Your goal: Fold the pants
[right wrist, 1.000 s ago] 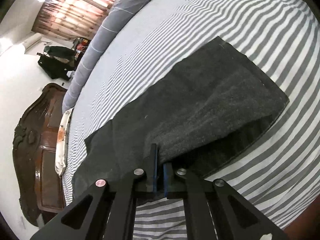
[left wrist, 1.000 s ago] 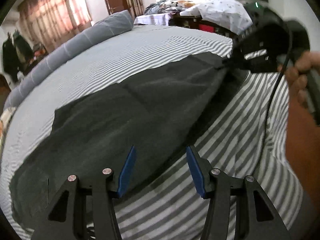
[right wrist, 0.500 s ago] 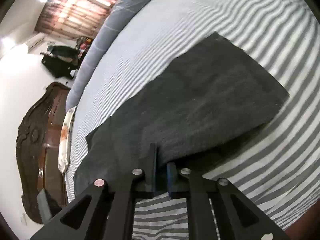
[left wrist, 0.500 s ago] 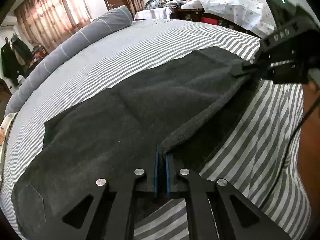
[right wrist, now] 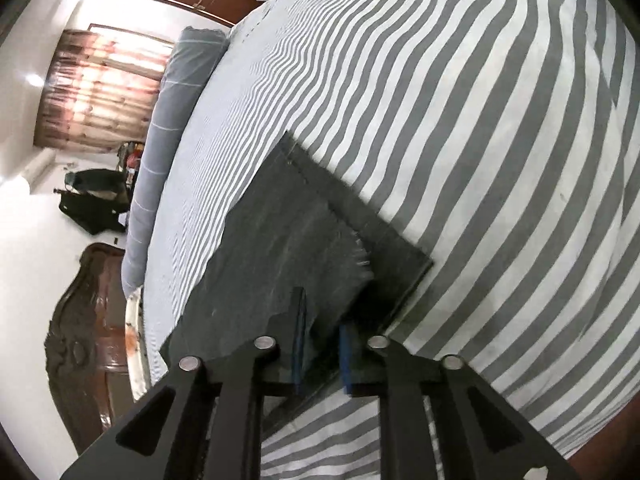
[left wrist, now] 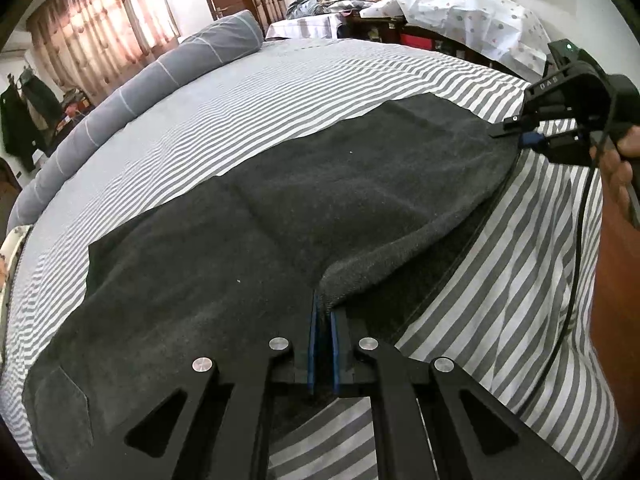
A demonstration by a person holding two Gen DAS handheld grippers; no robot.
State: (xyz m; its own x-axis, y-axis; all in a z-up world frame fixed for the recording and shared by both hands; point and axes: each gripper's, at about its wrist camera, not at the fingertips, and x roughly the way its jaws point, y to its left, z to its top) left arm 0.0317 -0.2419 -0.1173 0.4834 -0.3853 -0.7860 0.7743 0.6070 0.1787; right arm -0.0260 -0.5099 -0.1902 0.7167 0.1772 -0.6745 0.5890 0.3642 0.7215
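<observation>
Dark grey pants (left wrist: 280, 216) lie along the striped bed, one leg laid over the other. My left gripper (left wrist: 323, 344) is shut on the near edge of the upper layer, which is lifted slightly there. My right gripper (left wrist: 532, 136) shows at the far right of the left wrist view, at the hem end of the pants. In the right wrist view the right gripper (right wrist: 322, 354) has its blue pads parted, with the pants' hem (right wrist: 304, 248) lying between and just beyond them, blurred.
The grey-and-white striped bedsheet (left wrist: 500, 300) covers the bed. A long grey bolster (left wrist: 132, 92) lies along the far side. A wooden headboard (right wrist: 84, 320) stands at the left. Cluttered furniture under a spotted cloth (left wrist: 472, 12) stands beyond the bed.
My left gripper closed on the pants' near edge and holds it. My right gripper, shut on the hem before, has opened its pads and swung, and the hem has slackened.
</observation>
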